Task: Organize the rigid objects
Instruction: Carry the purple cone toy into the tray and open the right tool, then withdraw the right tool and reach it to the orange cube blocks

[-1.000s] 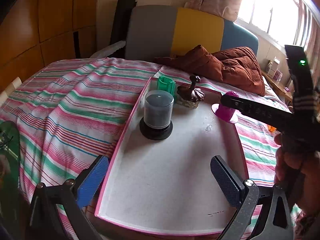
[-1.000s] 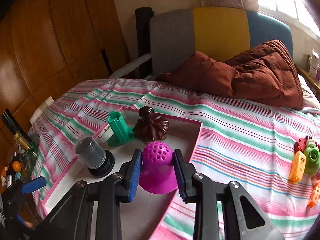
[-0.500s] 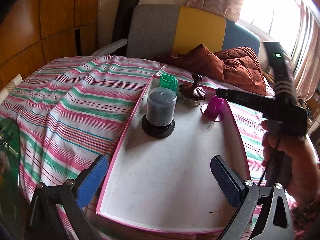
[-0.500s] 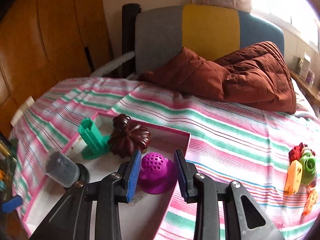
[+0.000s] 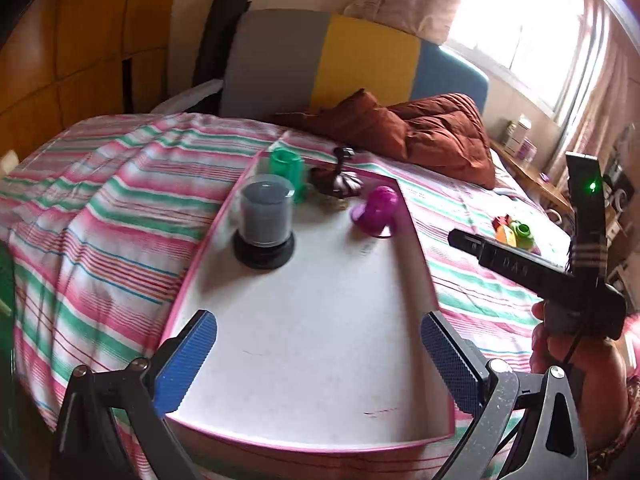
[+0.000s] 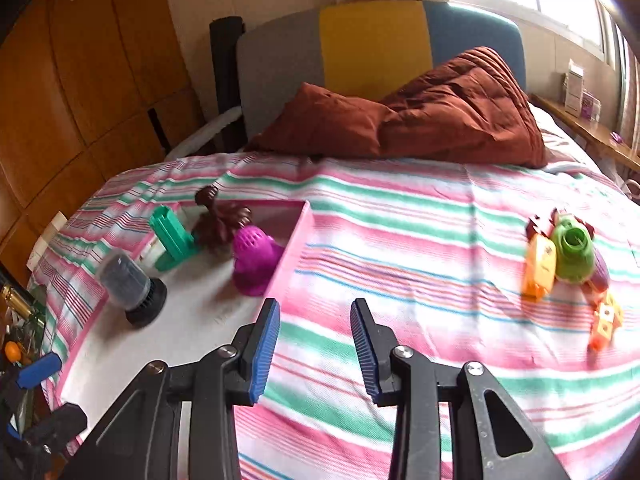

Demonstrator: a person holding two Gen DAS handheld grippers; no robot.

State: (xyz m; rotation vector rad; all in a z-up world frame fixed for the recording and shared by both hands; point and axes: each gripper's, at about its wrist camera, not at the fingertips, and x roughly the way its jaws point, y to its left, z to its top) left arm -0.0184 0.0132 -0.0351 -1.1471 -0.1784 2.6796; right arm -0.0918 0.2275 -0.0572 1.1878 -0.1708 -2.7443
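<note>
A pink-rimmed white tray (image 5: 416, 248) (image 6: 290, 248) lies on the striped bed. In it stand a grey disc spindle case (image 5: 264, 220) (image 6: 130, 284), a green holder (image 5: 288, 172) (image 6: 172, 236), a brown pumpkin-shaped piece (image 5: 338, 182) (image 6: 222, 222) and a magenta perforated cup (image 5: 378, 210) (image 6: 254, 258). My left gripper (image 5: 318, 364) is open and empty over the tray's near end. My right gripper (image 6: 314, 352) is open and empty over the bedspread just right of the tray. A pile of small toys, orange and green (image 6: 564, 258) (image 5: 514, 232), lies on the bed to the right.
A brown quilt (image 6: 420, 120) lies at the head of the bed against a grey, yellow and blue headboard (image 6: 372, 48). A wooden wall (image 6: 80, 72) runs on the left. A shelf with small boxes (image 6: 580, 96) stands at the right.
My right gripper let go of the magenta cup in the tray, opened, and drew back to the right over the bedspread. The left gripper stayed open over the tray.
</note>
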